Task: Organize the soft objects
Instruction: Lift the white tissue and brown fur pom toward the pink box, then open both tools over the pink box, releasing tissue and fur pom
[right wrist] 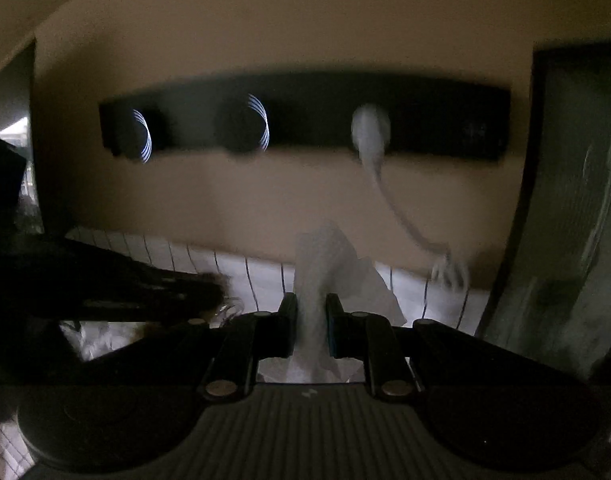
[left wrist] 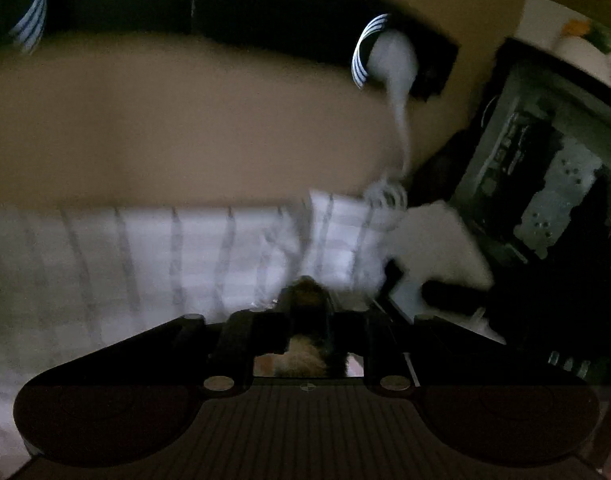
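- White, crumpled soft cloth (right wrist: pixel 325 276) is pinched between the narrow jaws of the right tool (right wrist: pixel 311 320), standing up above the fingertips and trailing below them.
- Brownish furry soft thing (left wrist: pixel 305 356) sits between the jaws of the left tool (left wrist: pixel 307 300); they stand only slightly apart, and in the dim blur I cannot tell whether the pads press it.
- Both tools are held over a white surface with dark grid lines (left wrist: pixel 165 248), seemingly a bed or covered tabletop.
- Judged step: carrying both items to their place. The next move calls for picking a spot and lowering before letting go.
- On the beige wall, a dark rail (right wrist: pixel 305 116) carries a white plug (right wrist: pixel 369 132) whose cord (right wrist: pixel 401 212) hangs near the cloth and could snag.
- Dark cluttered shelving (left wrist: pixel 545 168) stands close on the right.
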A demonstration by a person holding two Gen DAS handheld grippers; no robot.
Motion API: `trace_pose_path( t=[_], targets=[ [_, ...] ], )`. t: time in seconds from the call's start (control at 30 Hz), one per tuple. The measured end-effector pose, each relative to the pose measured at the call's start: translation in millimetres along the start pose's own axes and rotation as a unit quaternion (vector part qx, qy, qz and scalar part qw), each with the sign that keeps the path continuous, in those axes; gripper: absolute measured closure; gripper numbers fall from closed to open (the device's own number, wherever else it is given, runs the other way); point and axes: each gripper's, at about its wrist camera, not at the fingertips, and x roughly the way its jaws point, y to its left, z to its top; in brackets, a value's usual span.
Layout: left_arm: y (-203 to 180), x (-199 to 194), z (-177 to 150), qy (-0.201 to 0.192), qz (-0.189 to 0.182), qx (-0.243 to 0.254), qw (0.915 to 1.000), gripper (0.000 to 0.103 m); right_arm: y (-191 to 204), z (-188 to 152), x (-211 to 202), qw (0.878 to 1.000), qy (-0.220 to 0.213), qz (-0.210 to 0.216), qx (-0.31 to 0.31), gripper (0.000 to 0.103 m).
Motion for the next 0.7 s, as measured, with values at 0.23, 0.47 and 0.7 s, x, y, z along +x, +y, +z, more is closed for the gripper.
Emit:
trace_pose_path(
  t=[0.23,0.47,0.7],
  targets=[
    [34,31,-15,0.007,0.01,-0.083,0.9964,0.081,8,-55,70,0.993,0.113,0.014,0.002,0.088],
    [33,18,-25,0.03,0.027,-0.062,0.9973,0.081,7,-102,115,0.98,0.197,0.016,0.024,0.069],
    [35,-33,-80,-0.001,0.05,-0.07,0.9963,0.081,4,-106,80,0.986,0.157,0.049,0.02,0.047]
  ],
)
